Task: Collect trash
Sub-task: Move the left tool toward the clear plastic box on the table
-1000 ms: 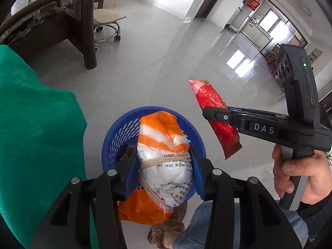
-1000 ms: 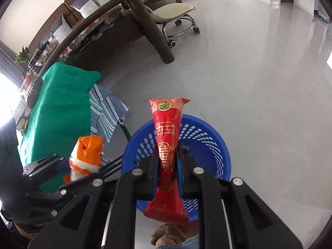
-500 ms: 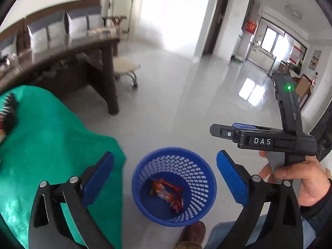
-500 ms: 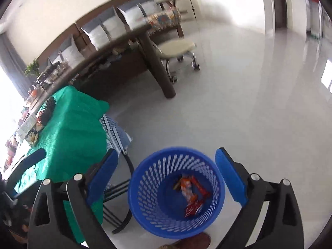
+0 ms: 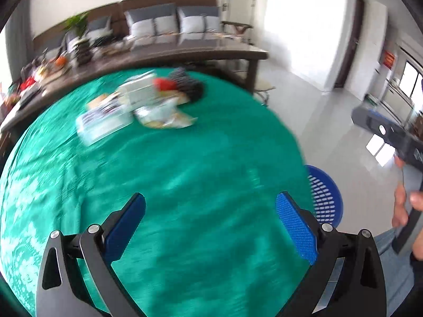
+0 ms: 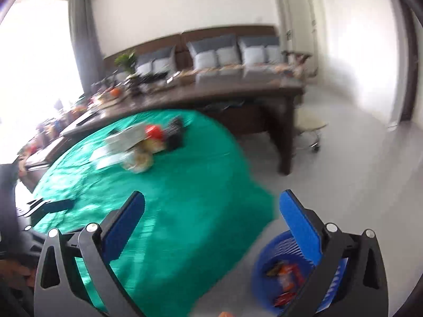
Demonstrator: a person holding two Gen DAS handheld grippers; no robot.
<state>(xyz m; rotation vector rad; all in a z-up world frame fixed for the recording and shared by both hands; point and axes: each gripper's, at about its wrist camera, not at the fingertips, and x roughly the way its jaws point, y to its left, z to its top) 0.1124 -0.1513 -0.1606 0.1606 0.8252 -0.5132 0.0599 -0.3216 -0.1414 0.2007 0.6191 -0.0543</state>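
Above round green-clothed table [image 5: 201, 174]: left gripper [image 5: 210, 224], blue-padded black tongs spread wide, nothing between them. Right gripper [image 6: 211, 224] over same table's near edge, blue pads likewise wide and opening the last bit, nothing between. Toward table's far side: blurred heap of trash [image 5: 148, 105], pale paper sheets and wrappers, a red piece, something dark at its far end; seen again from right wrist [image 6: 142, 142]. Beside table, down on grey tiled floor [image 6: 357, 185]: blue perforated plastic wastebasket [image 6: 267, 272], red and orange wrappers [image 6: 286, 280] lying inside, right pad crossing in front of its rim; in left view only basket's slotted wall [image 5: 323, 200] past table's right edge. Beyond table: long dark wooden desk [image 6: 238, 97] crowded with small items too blurred to name, padded stool [image 6: 312, 126] by its leg, brown sofa with grey cushions [image 6: 211, 50] against wall.
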